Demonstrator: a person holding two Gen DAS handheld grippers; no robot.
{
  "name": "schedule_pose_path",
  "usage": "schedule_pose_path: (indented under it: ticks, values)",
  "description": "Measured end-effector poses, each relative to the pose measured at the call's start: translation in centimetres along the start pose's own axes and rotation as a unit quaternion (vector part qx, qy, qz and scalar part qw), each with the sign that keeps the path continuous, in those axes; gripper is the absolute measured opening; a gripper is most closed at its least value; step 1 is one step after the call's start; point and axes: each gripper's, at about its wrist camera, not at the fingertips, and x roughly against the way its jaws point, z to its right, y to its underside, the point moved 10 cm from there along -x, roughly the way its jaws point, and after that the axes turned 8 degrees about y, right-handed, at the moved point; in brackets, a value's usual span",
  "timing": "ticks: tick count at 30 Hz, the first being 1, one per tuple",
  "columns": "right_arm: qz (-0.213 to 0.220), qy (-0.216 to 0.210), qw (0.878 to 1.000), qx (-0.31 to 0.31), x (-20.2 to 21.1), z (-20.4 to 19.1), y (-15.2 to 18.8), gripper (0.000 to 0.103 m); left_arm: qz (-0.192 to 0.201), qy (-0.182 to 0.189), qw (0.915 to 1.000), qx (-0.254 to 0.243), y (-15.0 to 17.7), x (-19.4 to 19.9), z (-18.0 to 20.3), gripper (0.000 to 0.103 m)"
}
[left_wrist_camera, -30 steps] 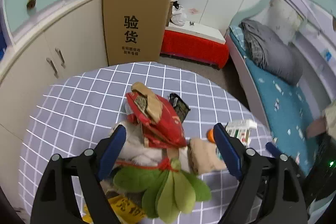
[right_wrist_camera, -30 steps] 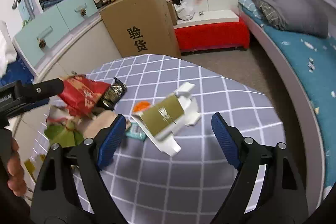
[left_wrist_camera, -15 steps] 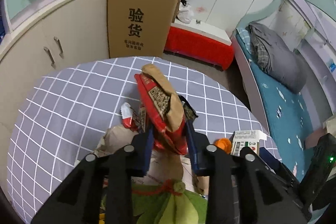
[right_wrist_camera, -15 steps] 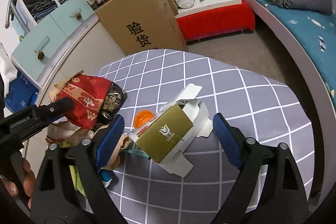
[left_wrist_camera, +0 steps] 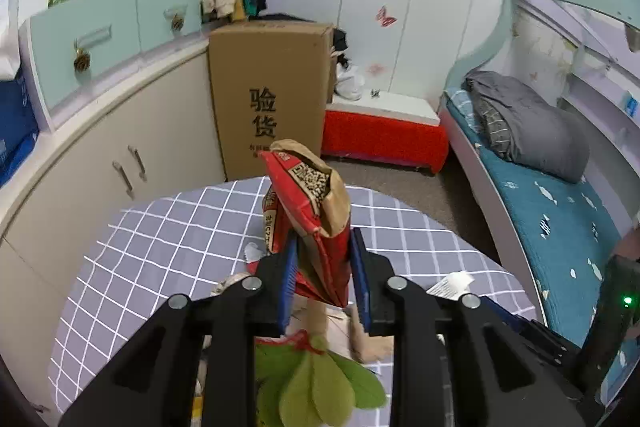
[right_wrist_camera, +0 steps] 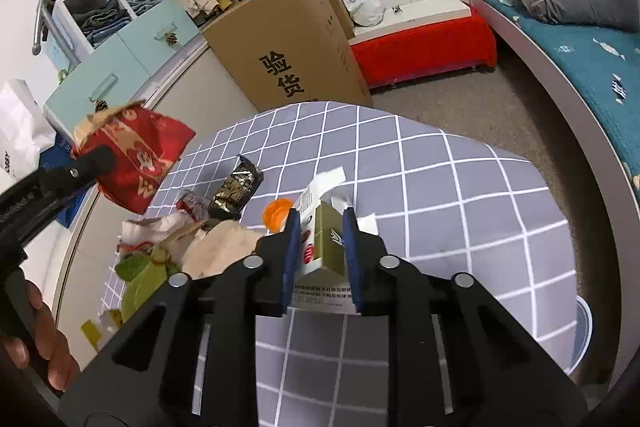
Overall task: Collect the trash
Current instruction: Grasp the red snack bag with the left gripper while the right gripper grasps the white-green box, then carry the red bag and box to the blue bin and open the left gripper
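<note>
Right wrist | right claw closing on carton | tablecloth beyond bare

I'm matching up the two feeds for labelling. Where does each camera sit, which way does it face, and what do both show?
Left wrist: on the left gripper, looking down along its fingers at the red snack bag it clamps; no hand shows.
Right wrist: on the right gripper, whose jaws are closing on the green carton; the person's hand shows at left.
Shared: checked tablecloth, cardboard box, red bag.
</note>
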Motion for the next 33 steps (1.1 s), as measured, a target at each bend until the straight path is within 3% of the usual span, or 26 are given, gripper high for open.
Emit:
schedule_pose_path:
  ticks: [7,11,16,22,24,25,26,27,31,33]
  values:
    - [0.012,-0.012,1.0,-0.001,2.9,0.7,0.9,0.014,-0.001,0.028,0.9992,-0.029,1.9,2.5,4.4,0.025]
    - [0.018,-0.015,1.0,-0.004,4.9,1.7,1.7,0.004,-0.016,0.047,0.9982,-0.033,3.9,3.1,6.5,0.025]
    - [0.023,-0.021,0.999,-0.015,6.9,3.2,3.5,0.004,-0.033,0.072,0.996,-0.041,7.4,4.2,8.9,0.025]
    - [0.033,0.012,0.999,0.012,8.8,4.7,6.5,0.005,-0.035,0.07,0.996,-0.043,11.2,5.6,9.6,0.025]
    - [0.028,-0.003,1.0,-0.001,9.1,5.1,7.2,0.011,-0.03,0.064,0.9964,-0.047,11.9,5.9,9.5,0.025]
    - [0.025,-0.022,0.999,-0.027,9.2,5.4,7.7,0.027,-0.03,0.062,0.9966,-0.046,12.3,6.0,9.4,0.025]
    - [0.022,-0.034,0.998,-0.044,9.3,5.6,7.9,0.055,-0.033,0.064,0.9964,-0.044,12.8,5.9,9.4,0.025]
    - [0.02,-0.052,0.997,-0.061,9.4,5.6,8.2,0.06,-0.033,0.066,0.9965,-0.04,13.0,5.9,9.4,0.025]
    - [0.005,-0.108,0.989,-0.098,8.9,4.6,8.7,0.057,-0.032,0.058,0.9972,-0.034,13.6,5.8,9.0,0.025]
    - [0.002,-0.114,0.988,-0.103,8.5,4.0,8.8,0.056,-0.032,0.058,0.9975,-0.025,13.7,5.7,8.6,0.025]
